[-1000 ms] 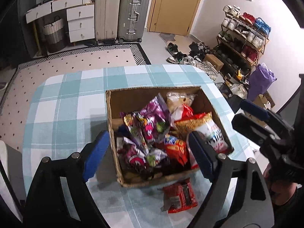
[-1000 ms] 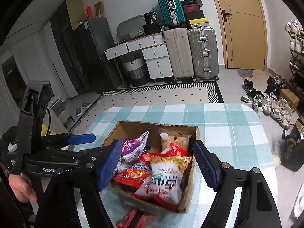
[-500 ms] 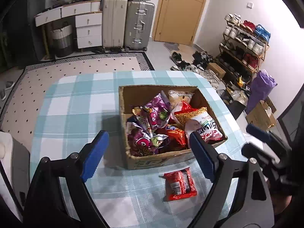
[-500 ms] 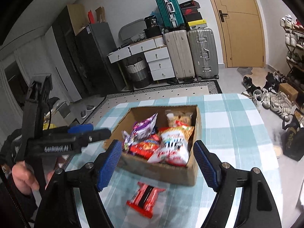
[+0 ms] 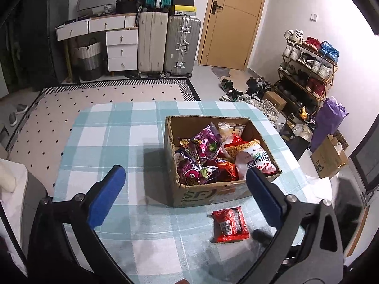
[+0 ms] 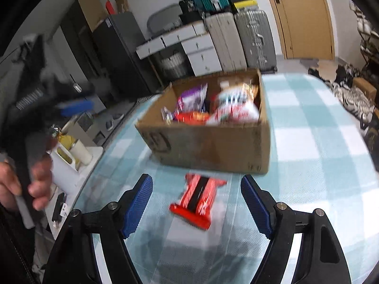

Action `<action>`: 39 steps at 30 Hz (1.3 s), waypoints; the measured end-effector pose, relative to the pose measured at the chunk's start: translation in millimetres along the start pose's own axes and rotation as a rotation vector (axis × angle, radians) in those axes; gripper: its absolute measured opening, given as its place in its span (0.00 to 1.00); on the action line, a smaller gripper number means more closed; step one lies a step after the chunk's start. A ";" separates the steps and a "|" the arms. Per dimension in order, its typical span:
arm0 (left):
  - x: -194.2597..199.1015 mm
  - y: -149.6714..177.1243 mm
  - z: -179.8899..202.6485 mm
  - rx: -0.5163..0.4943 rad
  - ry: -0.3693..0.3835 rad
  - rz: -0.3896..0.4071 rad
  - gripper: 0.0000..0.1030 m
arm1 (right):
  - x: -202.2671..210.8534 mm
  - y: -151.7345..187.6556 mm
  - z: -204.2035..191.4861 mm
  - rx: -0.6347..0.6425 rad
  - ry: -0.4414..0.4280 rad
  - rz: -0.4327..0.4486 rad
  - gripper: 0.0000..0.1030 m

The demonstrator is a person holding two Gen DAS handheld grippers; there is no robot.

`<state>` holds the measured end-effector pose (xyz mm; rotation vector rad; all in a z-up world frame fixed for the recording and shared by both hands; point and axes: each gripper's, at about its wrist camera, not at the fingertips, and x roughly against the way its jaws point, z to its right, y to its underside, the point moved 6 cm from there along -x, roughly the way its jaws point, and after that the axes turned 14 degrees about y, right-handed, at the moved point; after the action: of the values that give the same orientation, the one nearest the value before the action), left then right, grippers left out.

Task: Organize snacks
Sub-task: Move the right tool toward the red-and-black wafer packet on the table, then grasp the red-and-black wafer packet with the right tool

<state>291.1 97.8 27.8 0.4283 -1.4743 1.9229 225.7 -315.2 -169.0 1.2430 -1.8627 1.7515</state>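
Picking up the stray red packet [image 6: 197, 201]: it lies between my right gripper [image 6: 196, 209] fingers, spread wide, box [image 6: 208, 142] just beyond. Left gripper [image 5: 182, 195] empty, fingers apart. Next: lower, close.

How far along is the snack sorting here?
Mostly done: the cardboard box already holds a pile of snack bags. In hand: nothing. The right claw is open, with the red packet on the table between its fingers; the left claw is open too. Left: get that one packet into the box.
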 end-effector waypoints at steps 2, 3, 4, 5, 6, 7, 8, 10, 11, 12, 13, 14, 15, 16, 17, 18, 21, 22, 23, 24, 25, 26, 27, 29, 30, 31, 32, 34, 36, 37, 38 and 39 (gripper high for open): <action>3.2 -0.5 0.3 -0.001 0.002 0.001 0.99 | -14.2 7.2 -4.1 0.000 0.009 -0.033 0.77; 4.9 -0.6 0.4 -0.001 0.000 0.002 0.99 | -20.8 10.2 -5.9 0.002 0.007 -0.048 0.77; 6.2 -0.7 0.5 0.001 -0.001 0.003 0.99 | -27.4 13.2 -7.4 0.005 0.010 -0.061 0.77; 6.7 -0.5 0.2 0.003 -0.001 0.001 0.99 | -33.7 14.5 -7.9 0.009 0.018 -0.071 0.76; 6.5 -0.3 -0.3 0.005 -0.003 -0.002 0.99 | -40.5 16.4 -7.3 0.010 0.028 -0.086 0.75; 7.6 0.8 -0.8 0.008 -0.005 -0.003 0.99 | -45.2 18.7 -7.1 0.007 0.030 -0.097 0.73; 7.3 1.7 -1.3 0.009 -0.006 -0.003 0.99 | -50.6 20.9 -7.0 0.002 0.030 -0.108 0.73; 7.1 4.7 -1.3 0.007 -0.010 -0.004 0.99 | -58.2 21.7 -6.3 -0.002 0.032 -0.116 0.72; 6.2 5.9 -1.2 0.006 -0.011 -0.007 0.99 | -61.3 20.7 -6.3 -0.003 0.033 -0.118 0.72; 5.5 8.0 -1.0 0.004 -0.011 -0.012 0.99 | -63.7 20.2 -6.8 -0.005 0.034 -0.121 0.72; 3.9 9.7 -1.2 0.004 -0.007 -0.015 0.99 | -65.6 19.3 -7.1 -0.006 0.032 -0.123 0.70; 2.7 11.0 -0.9 0.004 -0.004 -0.017 0.99 | -67.0 19.0 -8.3 -0.008 0.026 -0.123 0.69; 2.0 12.3 -0.7 0.004 -0.006 -0.018 0.99 | -69.0 17.8 -9.7 -0.008 0.027 -0.122 0.69; 1.0 13.4 -0.7 0.004 -0.007 -0.019 0.99 | -69.3 17.1 -10.2 -0.007 0.029 -0.119 0.69; 0.6 14.5 -0.4 0.005 -0.008 -0.018 0.99 | -70.1 16.3 -11.6 -0.003 0.029 -0.118 0.69; -0.3 15.3 0.4 0.005 -0.007 -0.018 0.99 | -72.5 16.6 -14.1 0.003 0.032 -0.120 0.69; -1.2 16.9 -0.4 0.007 -0.013 -0.016 0.99 | -76.5 16.8 -19.6 0.020 0.039 -0.125 0.67; -1.2 17.6 -0.9 0.011 -0.014 -0.016 0.99 | -77.9 16.8 -21.0 0.022 0.039 -0.126 0.66; -1.2 18.2 -1.6 0.016 -0.015 -0.017 0.99 | -79.1 16.6 -22.6 0.024 0.038 -0.126 0.64; -0.9 18.9 -2.5 0.019 -0.017 -0.018 0.99 | -78.5 16.8 -22.7 0.026 0.037 -0.127 0.63; -0.1 19.9 -2.9 0.020 -0.018 -0.014 0.99 | -78.6 16.9 -22.9 0.029 0.038 -0.127 0.59; 0.6 20.6 -2.7 0.018 -0.021 -0.010 0.99 | -80.3 17.1 -24.5 0.038 0.043 -0.131 0.53; 1.3 22.0 -2.7 0.014 -0.025 -0.007 0.99 | -81.3 17.3 -25.1 0.041 0.045 -0.133 0.53; 2.0 25.0 -3.2 0.013 -0.025 -0.005 0.99 | -82.1 17.3 -25.7 0.042 0.045 -0.130 0.48; 2.2 27.4 -3.8 0.017 -0.023 -0.004 0.99 | -83.2 17.4 -27.3 0.043 0.042 -0.129 0.48; 2.0 29.9 -3.8 0.017 -0.022 -0.006 0.99 | -83.6 17.5 -28.2 0.045 0.045 -0.126 0.45; 1.3 32.4 -4.3 0.018 -0.025 -0.011 0.99 | -83.8 17.8 -28.8 0.048 0.047 -0.122 0.44; -1.2 36.6 -5.5 0.020 -0.024 -0.020 0.99 | -81.7 18.4 -27.6 0.050 0.040 -0.114 0.43; -3.3 39.7 -6.1 0.025 -0.023 -0.028 0.99 | -78.9 18.8 -24.8 0.044 0.036 -0.114 0.43; -3.9 40.5 -7.2 0.027 -0.022 -0.029 0.99 | -75.4 17.6 -21.8 0.038 0.034 -0.106 0.43; -4.2 41.3 -7.5 0.027 -0.024 -0.030 0.99 | -71.6 16.0 -19.1 0.031 0.032 -0.097 0.43; -4.7 40.9 -7.9 0.027 -0.027 -0.031 0.99 | -66.8 13.5 -16.2 0.022 0.026 -0.088 0.43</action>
<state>267.9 98.1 -7.1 0.4887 -1.4520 1.9215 249.2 -276.6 -222.5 1.2837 -1.7510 1.7378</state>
